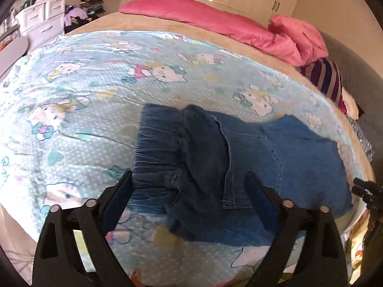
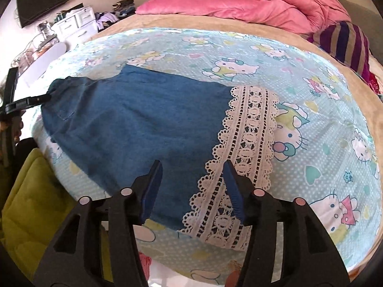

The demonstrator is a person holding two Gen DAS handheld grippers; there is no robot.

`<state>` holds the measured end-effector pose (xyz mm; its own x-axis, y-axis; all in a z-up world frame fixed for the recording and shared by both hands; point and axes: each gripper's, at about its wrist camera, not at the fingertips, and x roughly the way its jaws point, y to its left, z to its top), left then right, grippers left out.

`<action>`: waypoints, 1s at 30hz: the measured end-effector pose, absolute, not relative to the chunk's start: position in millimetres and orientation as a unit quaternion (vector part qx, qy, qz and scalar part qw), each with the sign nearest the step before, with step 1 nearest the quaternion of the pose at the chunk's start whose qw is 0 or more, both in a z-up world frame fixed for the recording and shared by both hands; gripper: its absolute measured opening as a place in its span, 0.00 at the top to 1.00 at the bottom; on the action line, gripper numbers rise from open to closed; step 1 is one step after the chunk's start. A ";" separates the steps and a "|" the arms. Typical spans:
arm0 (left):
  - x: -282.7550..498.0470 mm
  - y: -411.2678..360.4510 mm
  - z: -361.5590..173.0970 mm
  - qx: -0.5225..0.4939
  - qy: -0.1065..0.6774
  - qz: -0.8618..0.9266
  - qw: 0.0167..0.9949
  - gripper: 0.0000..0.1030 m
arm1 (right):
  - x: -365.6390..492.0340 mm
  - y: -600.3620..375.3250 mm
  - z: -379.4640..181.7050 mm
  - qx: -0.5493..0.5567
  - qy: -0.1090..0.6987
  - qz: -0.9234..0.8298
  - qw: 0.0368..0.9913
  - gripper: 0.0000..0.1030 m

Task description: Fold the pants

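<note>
Where the denim pants lie doubled along their length on the cartoon-print sheet, the entry runs: waistband at centre-left of the left wrist view, lace hem trim at centre-right of the right wrist view. Item sits flat, one leg over the other (edges slightly offset near the waist).

Left gripper: jaws apart, hovering over the waist end, nothing pinched between the pads. Right gripper: jaws moderately apart above the lace hem, likewise empty.

Step judged: lengthwise fold laid and let go; crosswise fold pending. Next move likely calls for both grippers to pinch both layers at one end and carry it over to the other.

Surroundings: pink pillows at upper frame, striped cushion upper right, white drawers upper left.
</note>
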<state>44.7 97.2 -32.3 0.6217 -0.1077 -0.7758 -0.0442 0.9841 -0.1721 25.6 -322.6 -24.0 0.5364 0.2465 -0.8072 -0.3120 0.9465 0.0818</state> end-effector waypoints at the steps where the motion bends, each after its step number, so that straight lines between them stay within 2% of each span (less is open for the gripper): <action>1: 46.2 94.4 -32.4 -0.079 0.434 -0.017 0.897 0.50 | 26.1 -316.5 -27.7 -0.039 0.457 0.159 0.874 0.54; 2: 47.8 91.6 -33.2 -0.079 0.435 -0.023 0.897 0.58 | 27.4 -314.9 -30.9 -0.044 0.462 0.158 0.872 0.54; 10: 43.9 119.1 -34.6 -0.099 0.437 -0.003 0.894 0.60 | 21.5 -311.6 -43.4 -0.043 0.474 0.159 0.865 0.53; 14: 47.1 123.4 -40.9 -0.110 0.449 -0.006 0.887 0.54 | 21.0 -311.4 -46.2 -0.041 0.475 0.160 0.864 0.50; 17: 39.9 130.5 -35.4 -0.125 0.439 0.003 0.890 0.44 | 20.6 -313.8 -42.5 -0.033 0.472 0.165 0.865 0.49; 24: 14.0 116.9 21.5 -0.087 0.373 0.022 0.923 0.44 | 29.0 -350.2 -18.9 0.057 0.425 0.152 0.891 0.49; 25: 11.9 112.0 31.7 -0.084 0.362 0.016 0.928 0.42 | 32.2 -354.6 -17.8 0.062 0.422 0.147 0.892 0.49; 26: 12.3 105.9 38.7 -0.079 0.356 0.009 0.931 0.34 | 36.5 -360.1 -17.0 0.068 0.421 0.142 0.893 0.49; 30: 30.2 73.2 51.1 -0.049 0.356 -0.018 0.933 0.33 | 59.5 -382.9 -13.3 0.101 0.415 0.121 0.896 0.49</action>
<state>30.2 73.2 51.1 0.7458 -0.0691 -0.6626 -0.0003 0.9946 -0.1041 59.5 -382.9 -13.3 0.6265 0.2995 -0.7196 -0.1325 0.9507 0.2803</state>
